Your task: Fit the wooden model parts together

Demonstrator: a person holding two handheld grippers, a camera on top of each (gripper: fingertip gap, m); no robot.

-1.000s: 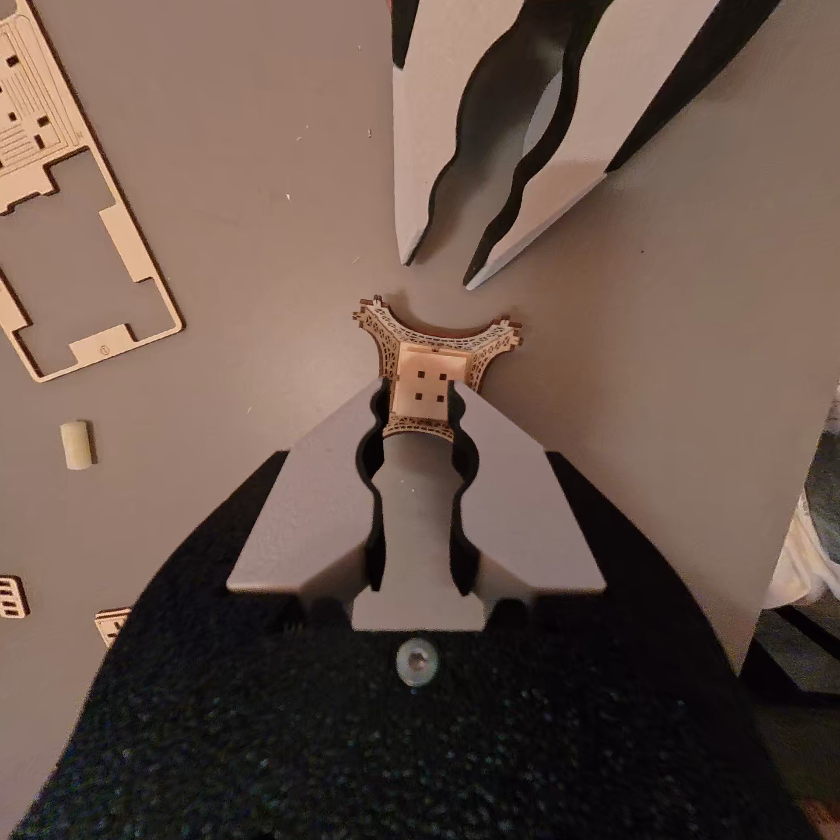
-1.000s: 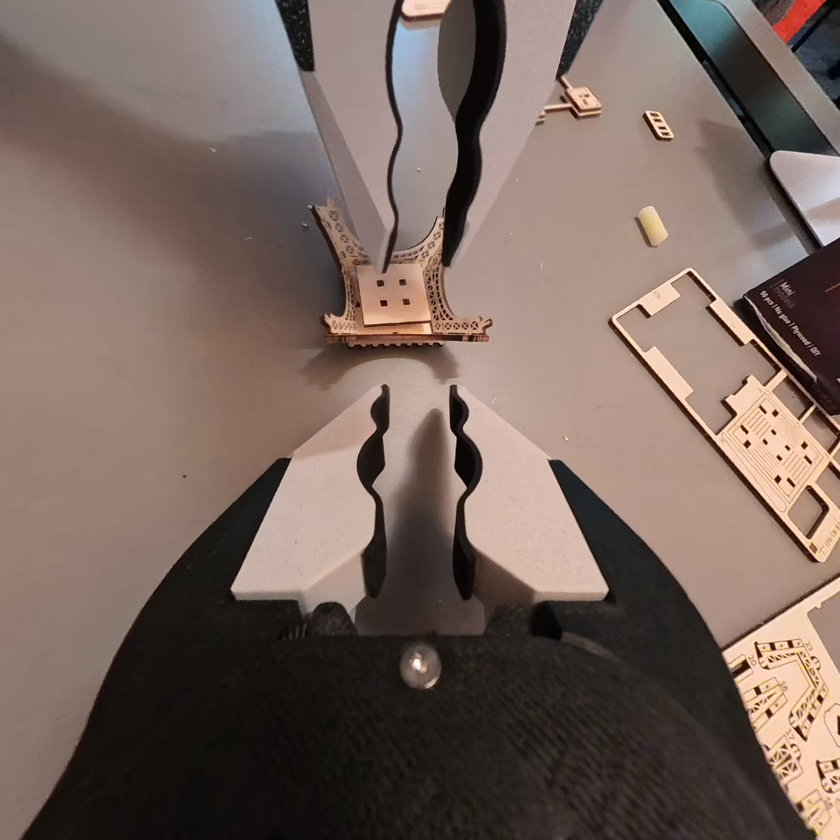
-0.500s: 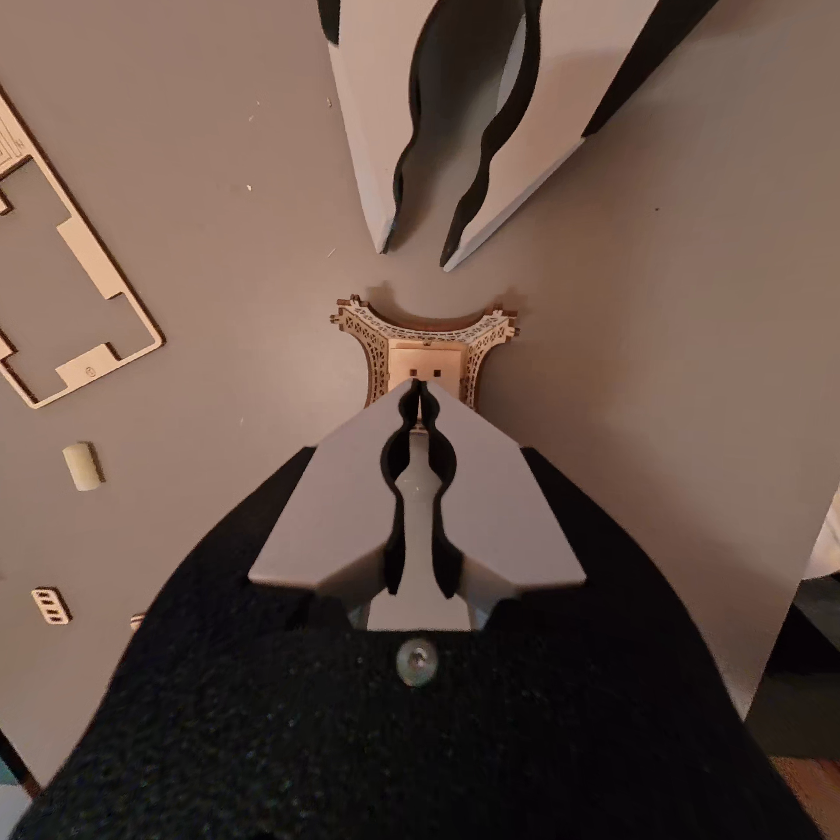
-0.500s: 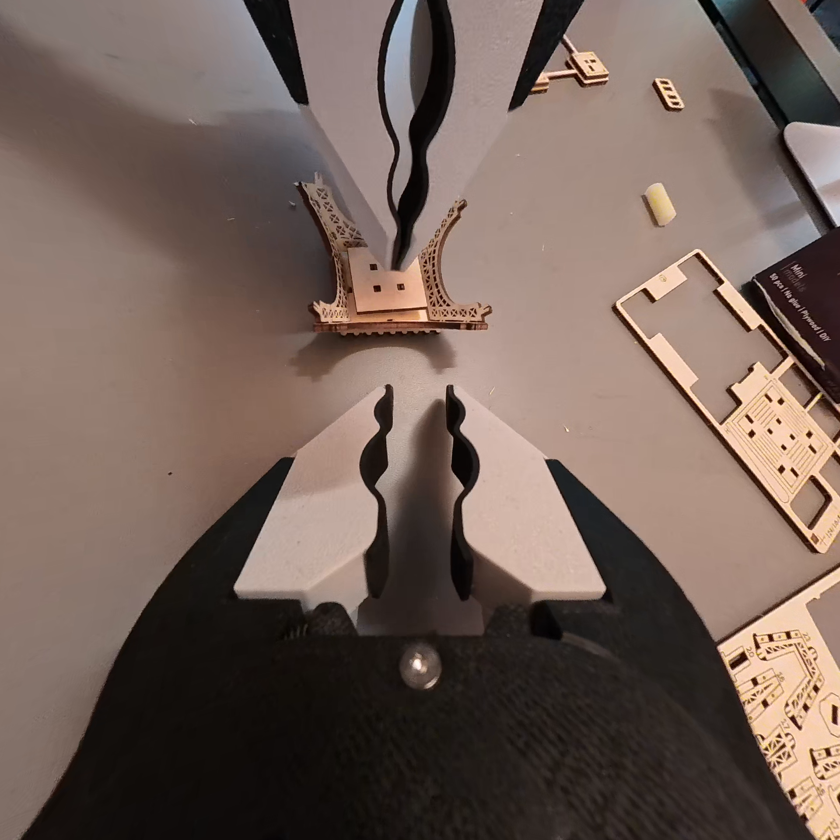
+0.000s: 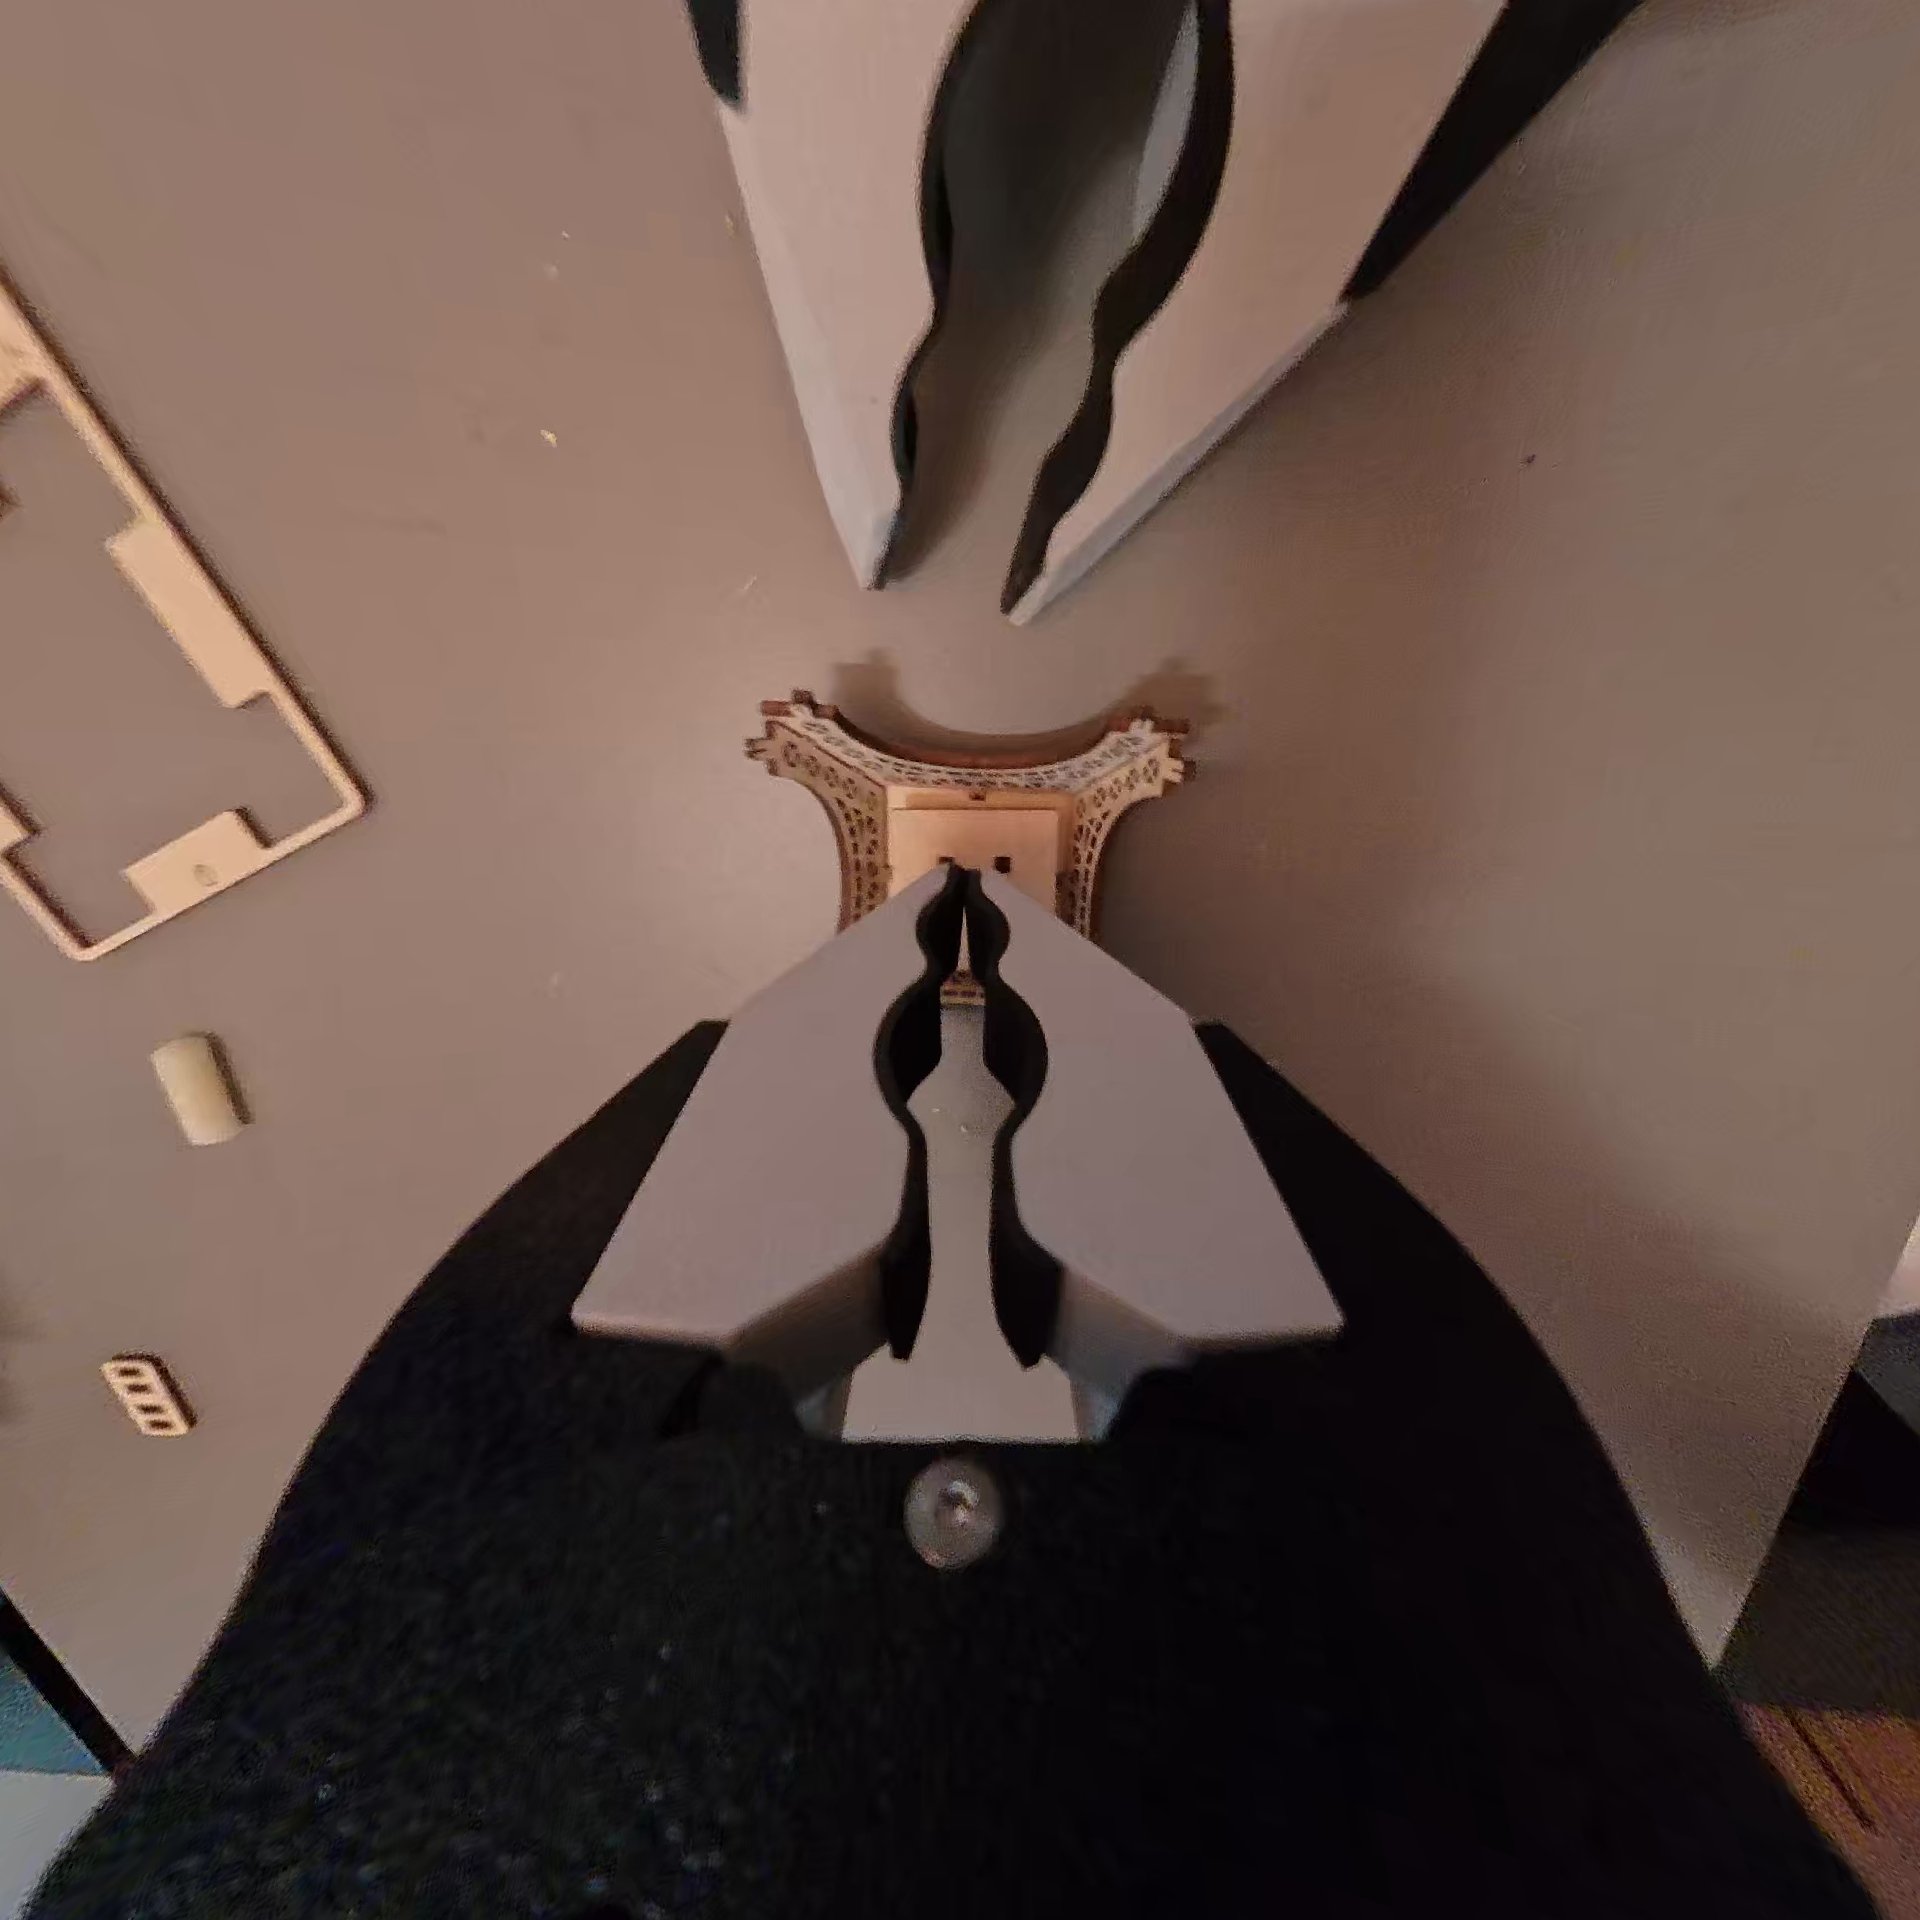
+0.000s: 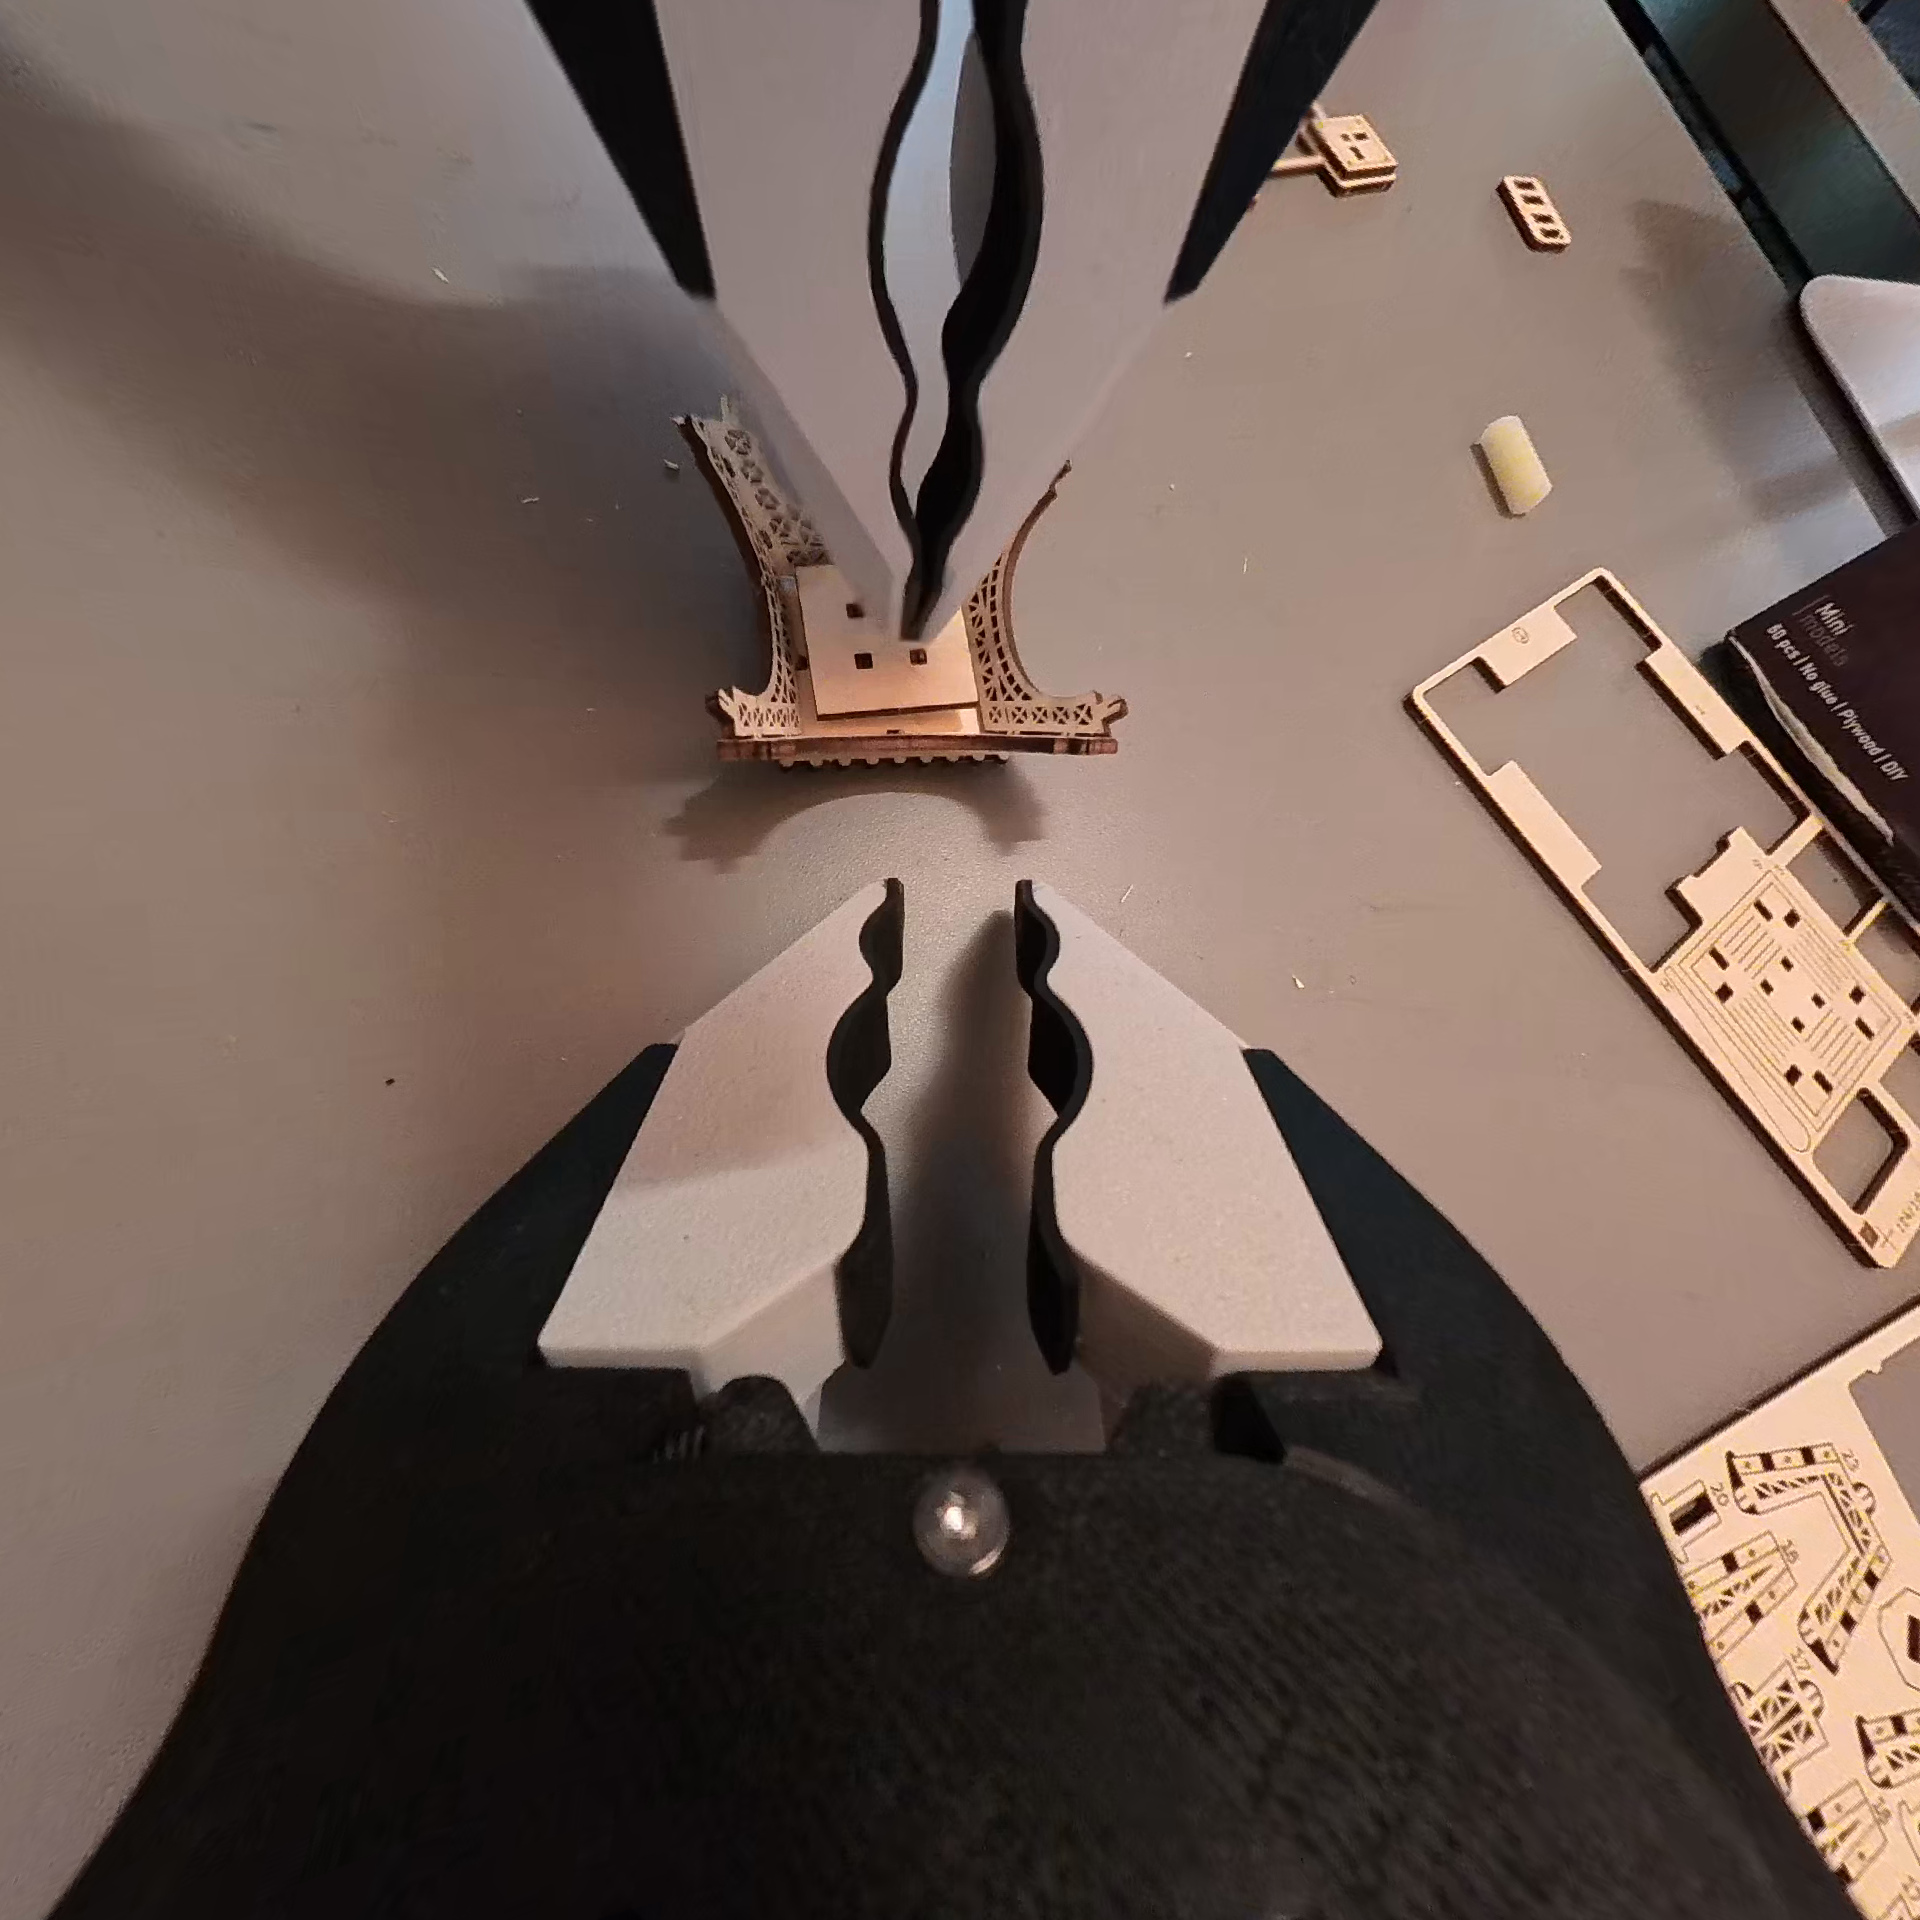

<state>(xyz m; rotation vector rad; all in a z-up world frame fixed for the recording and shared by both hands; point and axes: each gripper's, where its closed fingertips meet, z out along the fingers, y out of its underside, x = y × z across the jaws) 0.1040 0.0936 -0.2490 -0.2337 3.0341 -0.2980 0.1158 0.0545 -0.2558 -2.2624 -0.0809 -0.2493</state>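
A wooden tower base (image 5: 977, 821) with lattice legs and a square platform with small holes stands on the grey table; it also shows in the right wrist view (image 6: 883, 686). My left gripper (image 5: 961, 881) is shut, and its tips rest on the platform from above, as the right wrist view (image 6: 914, 621) also shows. I see nothing between its fingers. My right gripper (image 6: 958, 891) is open and empty, with its tips a short way from the base's near edge. It shows at the top of the left wrist view (image 5: 951, 597).
A cut-out wooden sheet (image 5: 197, 623) lies to one side (image 6: 1745, 997). Nearby lie a cream cylinder (image 5: 192, 1086), small loose wooden pieces (image 5: 145, 1397) (image 6: 1536, 213), a black box (image 6: 1839, 686) and a printed parts sheet (image 6: 1818, 1558). The table edge (image 5: 1766, 1455) is close. Spacing between my two grippers at the tips: around 5 cm. Left tips and right tips are each some 20 cm from the cream cylinder (image 5: 192, 1086). My right wrist view (image 6: 1522, 465) looks at it from another angle.
My left gripper has closed from open and its tips now sit on the platform. The right gripper has stayed open near the base.
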